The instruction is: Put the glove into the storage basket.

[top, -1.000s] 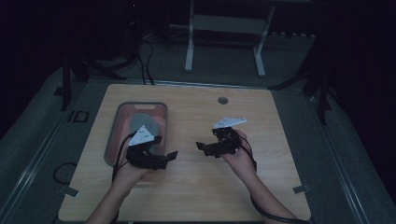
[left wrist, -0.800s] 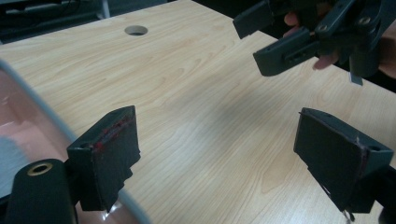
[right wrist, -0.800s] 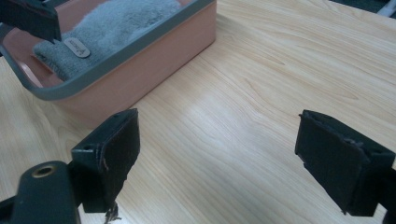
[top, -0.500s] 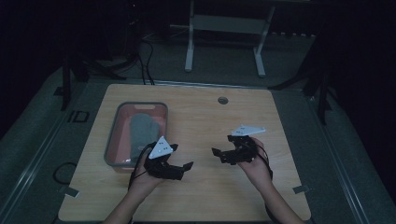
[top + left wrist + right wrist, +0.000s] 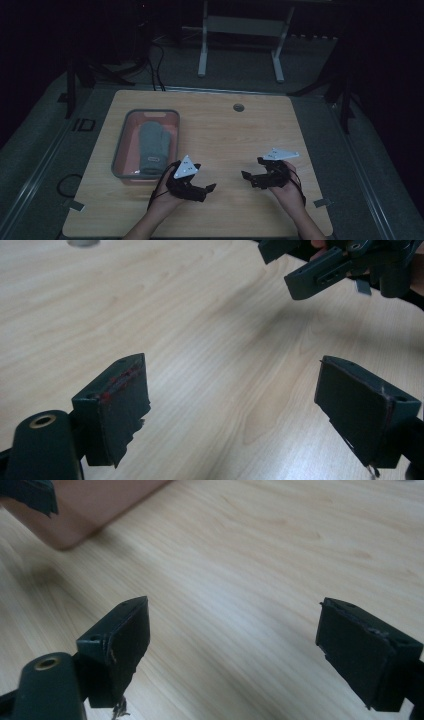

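Left gripper: your left gripper (image 5: 209,188) hovered over the surface (image 5: 215,135) with jaws spread wide and nothing between them.
Right gripper: your right gripper (image 5: 248,176) faced it across bare wood, jaws also wide apart and empty; it showed near the top right of the left gripper view (image 5: 320,271).
Beside the left gripper: a pink tray (image 5: 121,152) sat just beyond and outward of it, holding a grey mitten (image 5: 151,145); its corner showed in the right gripper view (image 5: 90,510).
In the way: only bare surface lay between the two grippers.
Farther ahead: a round grommet hole (image 5: 238,107) sat well beyond both grippers.
Writing: a small label on the mitten was too small to read.
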{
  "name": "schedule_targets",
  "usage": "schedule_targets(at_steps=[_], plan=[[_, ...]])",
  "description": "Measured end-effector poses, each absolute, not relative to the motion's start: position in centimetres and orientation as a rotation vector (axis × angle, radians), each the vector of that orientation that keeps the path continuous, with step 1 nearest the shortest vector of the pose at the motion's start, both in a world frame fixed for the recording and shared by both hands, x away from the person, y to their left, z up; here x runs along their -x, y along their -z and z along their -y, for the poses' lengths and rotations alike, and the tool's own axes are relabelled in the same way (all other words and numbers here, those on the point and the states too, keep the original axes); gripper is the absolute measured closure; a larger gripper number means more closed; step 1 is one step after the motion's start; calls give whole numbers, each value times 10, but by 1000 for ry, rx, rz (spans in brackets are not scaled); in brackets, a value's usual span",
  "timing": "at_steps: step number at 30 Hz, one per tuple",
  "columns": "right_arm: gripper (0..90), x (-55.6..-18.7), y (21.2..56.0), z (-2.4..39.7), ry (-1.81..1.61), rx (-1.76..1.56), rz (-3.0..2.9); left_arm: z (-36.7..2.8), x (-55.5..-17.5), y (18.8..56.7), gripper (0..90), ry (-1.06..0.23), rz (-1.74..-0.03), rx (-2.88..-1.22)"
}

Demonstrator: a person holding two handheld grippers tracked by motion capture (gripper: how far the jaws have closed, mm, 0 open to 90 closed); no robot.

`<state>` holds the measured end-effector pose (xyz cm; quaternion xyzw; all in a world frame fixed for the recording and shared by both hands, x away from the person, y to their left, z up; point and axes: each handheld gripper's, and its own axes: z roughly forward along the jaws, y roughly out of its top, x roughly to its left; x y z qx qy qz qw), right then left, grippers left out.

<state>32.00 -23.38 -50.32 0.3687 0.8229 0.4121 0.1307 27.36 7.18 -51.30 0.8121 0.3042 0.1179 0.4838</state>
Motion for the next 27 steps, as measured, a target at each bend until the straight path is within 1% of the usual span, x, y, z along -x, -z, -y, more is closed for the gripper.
schedule_targets(at_steps=[12, 20, 27], plan=[[123, -306, 527, 270, -1118, -1093, -2327, -64, -270, 531, 144, -295, -735, -2019], [121, -298, 537, 291, -1068, -1092, -2255, -64, -269, 537, 143, -302, -735, -2032], [122, -285, 543, 319, -1047, -1114, -2192, -67, -270, 543, 143, -306, -759, -2031]])
